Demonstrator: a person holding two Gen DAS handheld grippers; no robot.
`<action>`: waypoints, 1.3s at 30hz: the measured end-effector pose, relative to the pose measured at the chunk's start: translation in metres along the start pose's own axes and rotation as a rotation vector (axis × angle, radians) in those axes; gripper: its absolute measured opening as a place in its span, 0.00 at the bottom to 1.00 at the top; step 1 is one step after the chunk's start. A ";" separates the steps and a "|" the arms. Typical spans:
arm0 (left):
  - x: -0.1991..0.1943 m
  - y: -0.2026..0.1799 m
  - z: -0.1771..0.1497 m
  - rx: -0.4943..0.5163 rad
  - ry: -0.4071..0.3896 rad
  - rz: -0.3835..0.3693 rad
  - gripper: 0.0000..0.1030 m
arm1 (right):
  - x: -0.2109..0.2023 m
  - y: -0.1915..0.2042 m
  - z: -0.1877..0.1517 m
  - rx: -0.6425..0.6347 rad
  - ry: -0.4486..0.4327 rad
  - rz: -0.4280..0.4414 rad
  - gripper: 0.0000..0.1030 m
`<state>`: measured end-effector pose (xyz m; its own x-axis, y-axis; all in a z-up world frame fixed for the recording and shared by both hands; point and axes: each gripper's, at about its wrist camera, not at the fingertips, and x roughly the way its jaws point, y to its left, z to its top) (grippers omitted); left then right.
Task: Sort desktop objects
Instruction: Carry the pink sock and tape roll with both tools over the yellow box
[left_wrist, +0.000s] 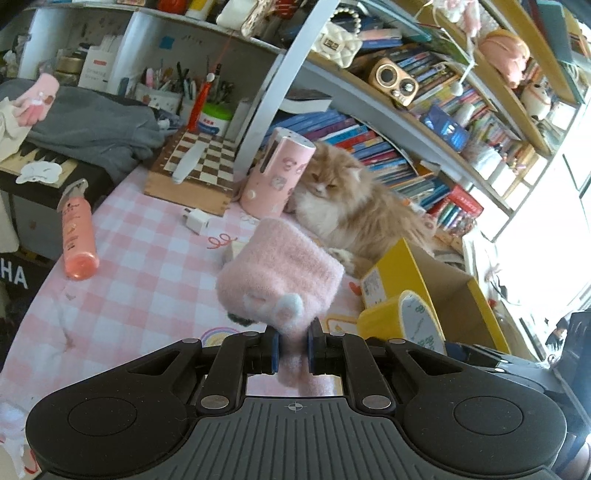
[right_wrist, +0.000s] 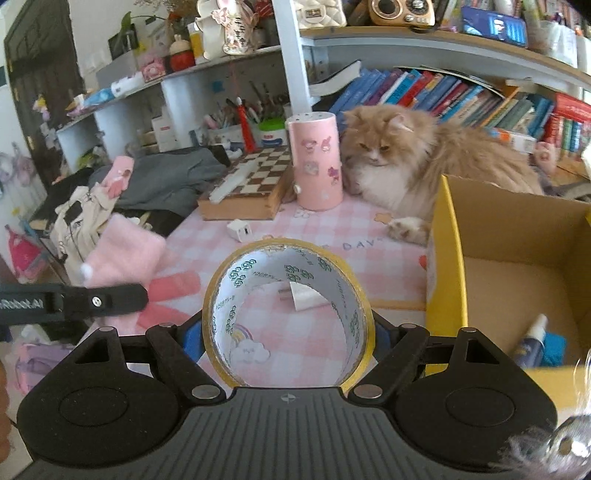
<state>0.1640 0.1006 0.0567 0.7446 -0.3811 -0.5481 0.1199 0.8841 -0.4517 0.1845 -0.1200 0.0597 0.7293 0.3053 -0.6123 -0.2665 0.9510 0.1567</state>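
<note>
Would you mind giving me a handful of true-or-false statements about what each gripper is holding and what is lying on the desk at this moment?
1. The left gripper is shut on a fluffy pink glove. True.
2. The right gripper holds the white charger plug. False: it holds a yellow tape roll; the white charger plug lies on the checked tablecloth.
3. A cat lies beside the pink cylinder. True.
4. The cardboard box is empty. False: a small spray bottle lies inside.
5. The pink bottle stands upright. False: it lies on its side.
</note>
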 end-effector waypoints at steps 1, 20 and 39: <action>-0.002 0.000 -0.003 0.001 0.004 -0.002 0.12 | -0.002 0.002 -0.004 0.006 0.005 -0.008 0.78; -0.051 -0.001 -0.060 0.043 0.093 -0.062 0.12 | -0.058 0.035 -0.075 0.075 0.048 -0.090 0.78; -0.057 -0.042 -0.094 0.168 0.191 -0.221 0.12 | -0.124 0.032 -0.134 0.188 0.037 -0.240 0.78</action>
<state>0.0548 0.0603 0.0408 0.5541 -0.5983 -0.5788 0.3831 0.8006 -0.4608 0.0008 -0.1343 0.0364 0.7332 0.0723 -0.6761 0.0340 0.9892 0.1427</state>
